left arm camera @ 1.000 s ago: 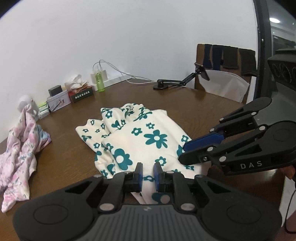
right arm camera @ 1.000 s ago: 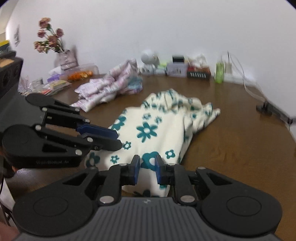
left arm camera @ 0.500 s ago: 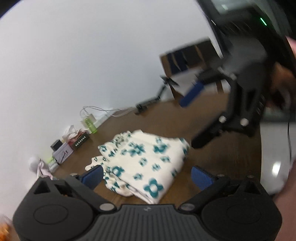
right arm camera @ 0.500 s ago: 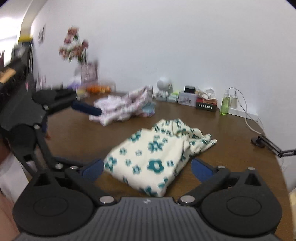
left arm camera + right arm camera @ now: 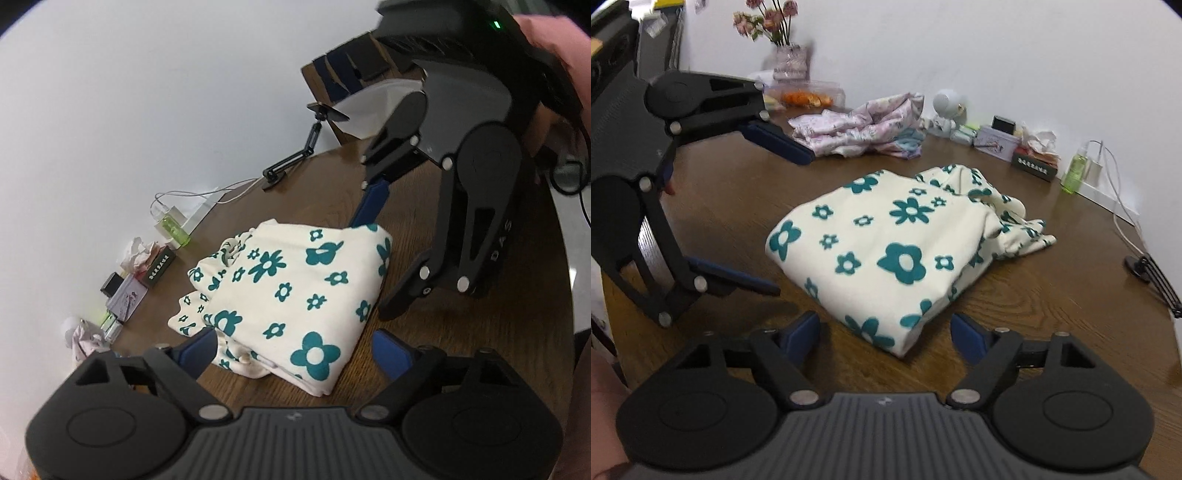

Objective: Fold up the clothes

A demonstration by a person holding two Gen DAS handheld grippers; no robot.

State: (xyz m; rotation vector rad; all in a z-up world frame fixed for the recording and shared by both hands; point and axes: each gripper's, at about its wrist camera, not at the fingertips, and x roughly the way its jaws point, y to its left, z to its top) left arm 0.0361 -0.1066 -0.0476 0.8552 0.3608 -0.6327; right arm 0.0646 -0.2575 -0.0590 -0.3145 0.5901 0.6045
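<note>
A cream garment with teal flowers (image 5: 291, 291) lies folded in a thick rectangle on the brown wooden table (image 5: 461, 332); it also shows in the right wrist view (image 5: 897, 251). My left gripper (image 5: 295, 350) is open and empty, just in front of the garment's near edge. My right gripper (image 5: 886, 332) is open and empty, just short of the garment's near corner. Each gripper shows in the other's view, wide open beside the garment: the right gripper (image 5: 376, 258) and the left gripper (image 5: 783, 221).
A crumpled pink floral garment (image 5: 857, 125) lies at the table's back. Small boxes, tissues and a green bottle (image 5: 1078, 171) line the wall. A black phone-holder arm (image 5: 295, 155) and white cables lie at the far side. A vase of flowers (image 5: 783, 55) stands at the back left.
Both grippers were shut on the garment's near edge a second ago. They have let go, opened wide and pulled back and up. The garment now lies folded on the table.
</note>
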